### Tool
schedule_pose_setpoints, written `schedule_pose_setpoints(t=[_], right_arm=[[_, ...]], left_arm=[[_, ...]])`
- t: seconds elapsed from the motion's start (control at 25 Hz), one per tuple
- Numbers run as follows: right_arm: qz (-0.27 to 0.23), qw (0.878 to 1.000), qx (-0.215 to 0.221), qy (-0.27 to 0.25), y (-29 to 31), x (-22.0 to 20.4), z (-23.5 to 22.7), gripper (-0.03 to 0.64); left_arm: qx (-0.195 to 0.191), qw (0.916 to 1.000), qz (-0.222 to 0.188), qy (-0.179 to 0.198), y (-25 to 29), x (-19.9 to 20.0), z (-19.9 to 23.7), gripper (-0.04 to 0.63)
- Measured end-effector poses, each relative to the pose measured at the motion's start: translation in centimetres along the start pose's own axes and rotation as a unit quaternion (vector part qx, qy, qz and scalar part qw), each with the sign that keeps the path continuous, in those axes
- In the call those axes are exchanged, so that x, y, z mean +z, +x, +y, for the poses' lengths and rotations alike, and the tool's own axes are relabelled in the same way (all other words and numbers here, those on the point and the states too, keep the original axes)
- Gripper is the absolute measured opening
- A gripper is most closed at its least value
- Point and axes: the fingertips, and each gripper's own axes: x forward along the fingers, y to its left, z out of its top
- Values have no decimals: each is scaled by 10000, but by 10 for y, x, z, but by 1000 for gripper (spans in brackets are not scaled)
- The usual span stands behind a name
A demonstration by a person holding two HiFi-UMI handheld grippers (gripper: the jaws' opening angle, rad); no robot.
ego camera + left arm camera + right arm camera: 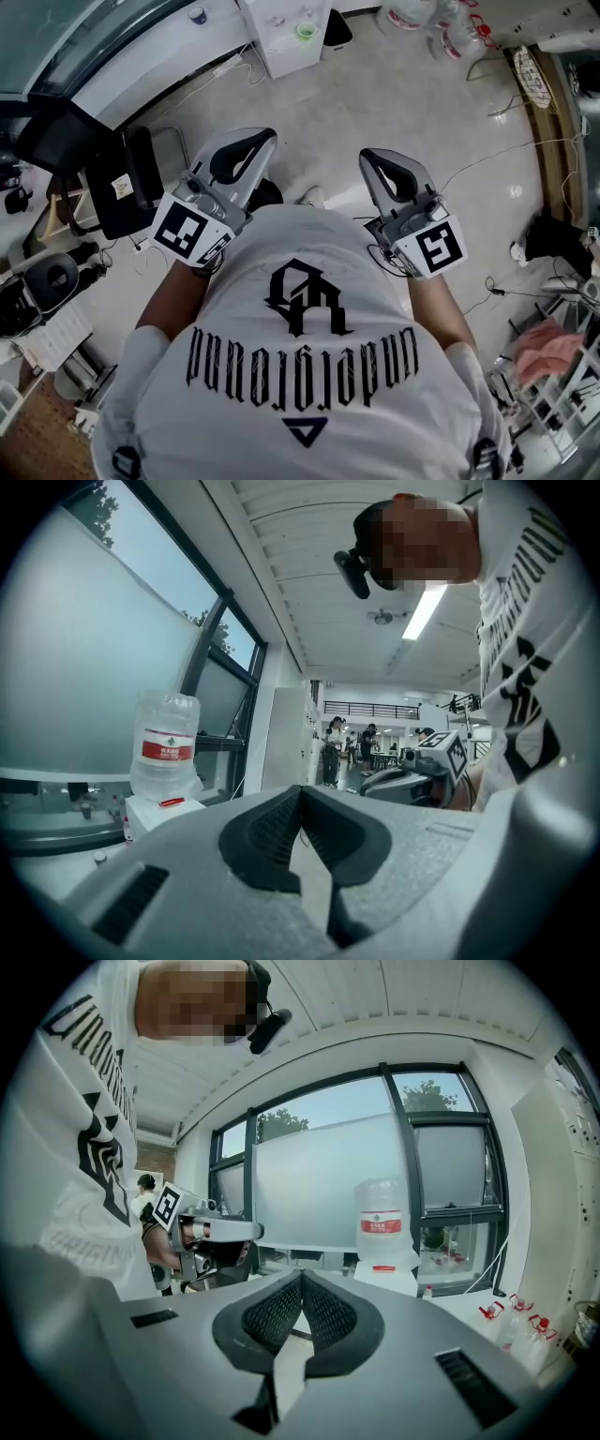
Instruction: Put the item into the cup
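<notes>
No cup and no item for it show clearly in any view. Both grippers are held in the air in front of the person's chest, over the floor. My left gripper (258,141) (300,791) has its black ribbed pads pressed together with nothing between them. My right gripper (370,157) (302,1276) is likewise shut and empty. Each gripper view also catches the other one: the right gripper (424,766) at the right of the left gripper view, the left gripper (217,1232) at the left of the right gripper view.
A water jug (167,742) (384,1224) stands on a white dispenser by the big windows. A white cabinet (286,37) with small cups on top is ahead, a black chair (122,183) to the left, and cables (506,155) run over the floor at right. People (336,747) stand far off.
</notes>
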Motion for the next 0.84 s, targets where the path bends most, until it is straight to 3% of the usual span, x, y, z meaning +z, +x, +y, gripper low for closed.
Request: schedule_pose_setpoints(t=[0.4,0.84], right_arm=[[57,9999,35,135,-50,-15,26,14],[19,9999,109,114,-61,-26,22,14]], left_arm=[[65,9999,45,-81,-17,-8,-55,15],[56,9999,16,-125,-5,-18,-71,15]])
